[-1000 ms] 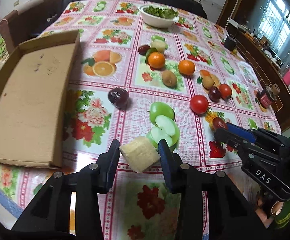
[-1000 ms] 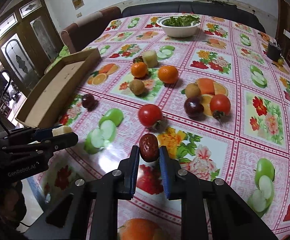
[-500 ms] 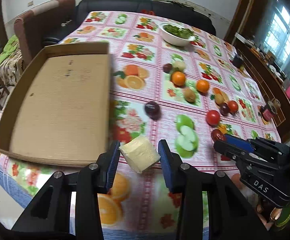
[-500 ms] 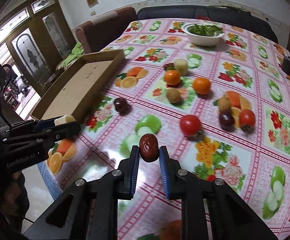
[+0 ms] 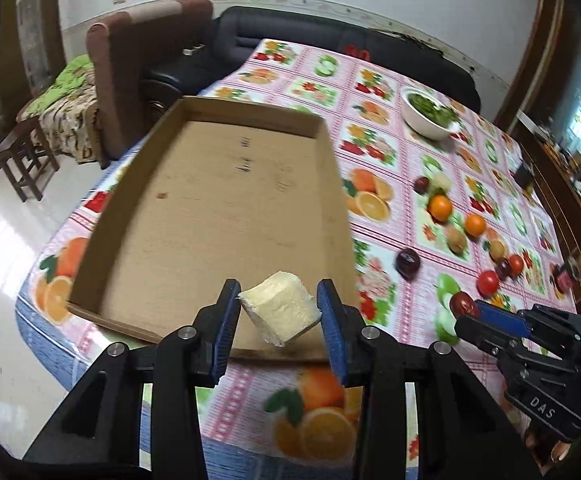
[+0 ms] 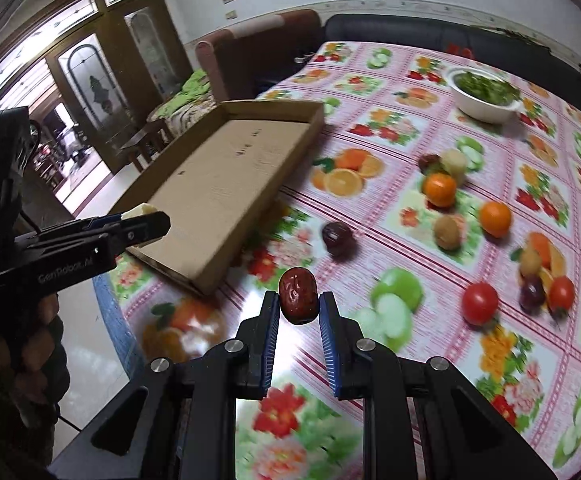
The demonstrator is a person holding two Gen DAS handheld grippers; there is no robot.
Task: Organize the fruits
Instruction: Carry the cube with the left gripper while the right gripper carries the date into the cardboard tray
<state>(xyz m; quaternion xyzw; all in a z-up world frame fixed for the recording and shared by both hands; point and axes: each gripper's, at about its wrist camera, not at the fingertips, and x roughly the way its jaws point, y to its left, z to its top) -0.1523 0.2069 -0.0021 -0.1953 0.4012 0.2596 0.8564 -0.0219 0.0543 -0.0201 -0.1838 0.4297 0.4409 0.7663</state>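
Observation:
My left gripper (image 5: 278, 312) is shut on a pale yellow fruit wedge (image 5: 280, 310) and holds it above the near edge of a shallow cardboard tray (image 5: 218, 208). My right gripper (image 6: 298, 304) is shut on a dark red jujube (image 6: 297, 294), held above the table to the right of the tray (image 6: 226, 184). It also shows in the left wrist view (image 5: 464, 306). Loose fruit lies on the flowered tablecloth: oranges (image 6: 439, 189), tomatoes (image 6: 479, 303), a dark plum (image 6: 336, 236), kiwis (image 6: 447, 232).
A white bowl of greens (image 6: 484, 94) stands at the table's far end. A brown armchair (image 5: 130, 64) and a dark sofa (image 5: 290, 28) stand beyond the table. The table's near edge runs just below the tray.
Both grippers have moved left and up with their fruit. The left one now hangs over the tray's near edge; the tray fills more of both views.

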